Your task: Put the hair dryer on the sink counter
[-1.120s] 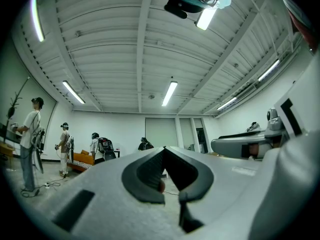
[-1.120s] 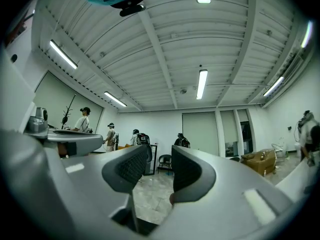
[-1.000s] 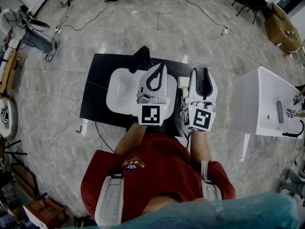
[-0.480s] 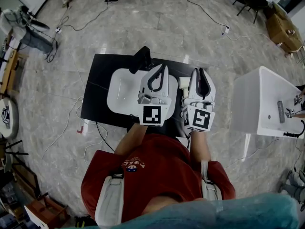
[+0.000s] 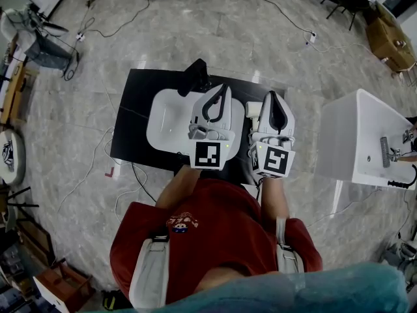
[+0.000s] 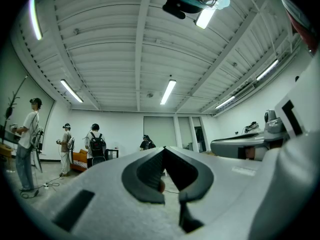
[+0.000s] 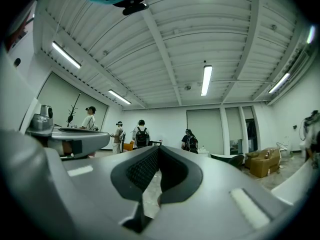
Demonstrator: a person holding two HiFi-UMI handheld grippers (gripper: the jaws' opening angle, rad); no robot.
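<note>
A white sink [image 5: 164,119] is set in a black counter [image 5: 133,119] below me. A black object [image 5: 194,77] stands at the sink's far rim; I cannot tell whether it is the hair dryer or a tap. A small white object [image 5: 250,111] with a cord lies on the counter between the grippers. My left gripper [image 5: 225,89] hovers over the sink's right side, shut and empty. My right gripper [image 5: 273,96] is beside it over the counter's right end, shut with nothing held. In the gripper views the left gripper [image 6: 163,150] and right gripper [image 7: 159,149] point level into the room, tips together.
A white basin unit [image 5: 355,142] stands to the right. Cables trail over the marble floor [image 5: 215,25]. A brown sofa [image 5: 388,41] is at the far right. Several people [image 7: 141,134] stand across the room.
The right gripper's jaws have closed from a visible gap to tips together. Both grippers stay over the counter; the left has not changed.
</note>
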